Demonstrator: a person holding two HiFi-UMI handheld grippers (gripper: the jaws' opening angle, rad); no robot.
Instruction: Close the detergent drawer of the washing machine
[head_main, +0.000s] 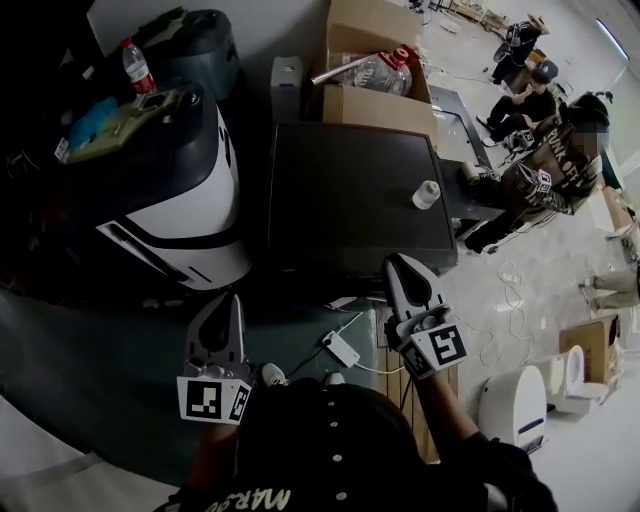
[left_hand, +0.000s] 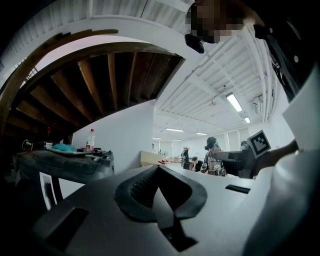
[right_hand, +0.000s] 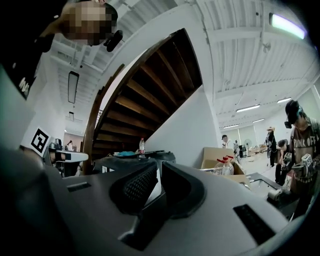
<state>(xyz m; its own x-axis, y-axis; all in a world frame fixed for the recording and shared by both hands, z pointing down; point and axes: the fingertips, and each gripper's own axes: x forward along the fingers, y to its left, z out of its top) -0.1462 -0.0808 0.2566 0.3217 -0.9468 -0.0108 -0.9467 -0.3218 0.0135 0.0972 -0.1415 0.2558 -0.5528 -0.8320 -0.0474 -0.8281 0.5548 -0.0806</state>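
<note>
- Left hand-held gripper (head_main: 237, 300): held level before the person's chest, pointing ahead; jaws pressed together at the tips, nothing between them (left_hand: 158, 168).
- Right hand-held gripper (head_main: 394, 261): on a dark-sleeved forearm, level, its tip at the washing machine's front edge; jaws drawn together save a thin slit, empty (right_hand: 156, 165).
- Washing machine (head_main: 350, 215): dark square-topped cabinet just ahead of both grippers; its detergent drawer cannot be made out in any view.
- Small white bottle (head_main: 427, 194): upright near the top's right edge.
</note>
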